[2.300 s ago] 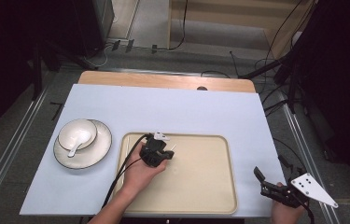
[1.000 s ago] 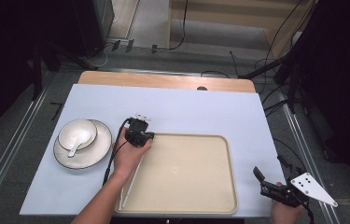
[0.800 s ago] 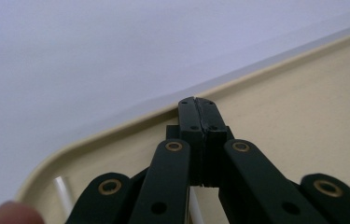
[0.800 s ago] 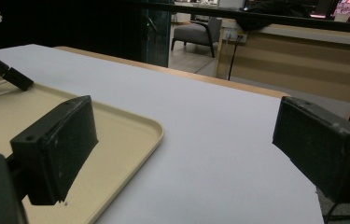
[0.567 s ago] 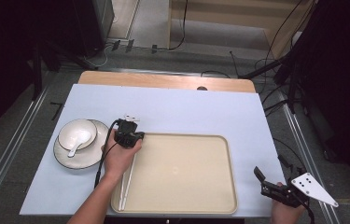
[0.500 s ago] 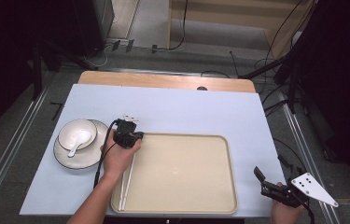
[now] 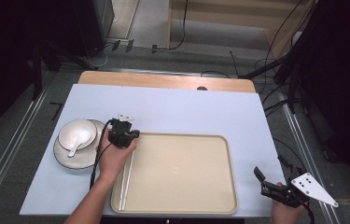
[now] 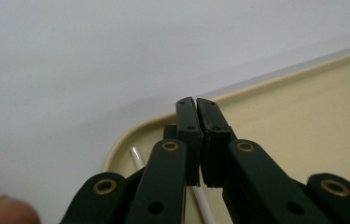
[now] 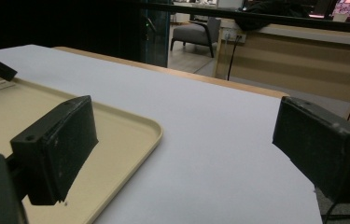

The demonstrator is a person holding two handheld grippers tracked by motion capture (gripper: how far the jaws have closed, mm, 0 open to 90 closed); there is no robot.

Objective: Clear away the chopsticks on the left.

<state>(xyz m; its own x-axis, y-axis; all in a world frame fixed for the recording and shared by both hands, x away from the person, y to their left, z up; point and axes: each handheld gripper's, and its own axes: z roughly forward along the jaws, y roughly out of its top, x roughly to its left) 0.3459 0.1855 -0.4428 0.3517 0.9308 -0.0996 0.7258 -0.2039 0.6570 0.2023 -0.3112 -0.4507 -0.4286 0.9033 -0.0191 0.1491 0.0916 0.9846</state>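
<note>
The pair of thin white chopsticks [image 7: 127,179] lies along the left inner edge of my shallow beige plastic tray [image 7: 182,205], one stick showing below my left gripper [image 8: 196,103] in its own view. That gripper's jaws are pressed together with nothing between them, hovering over the tray's far left corner in the high view. Just left of it sits a white bowl with a white ceramic spoon [image 7: 77,142] on a dark-rimmed plate [image 7: 65,158]. My right gripper [image 7: 262,179] rests off the tray's near right corner, jaws wide apart.
</note>
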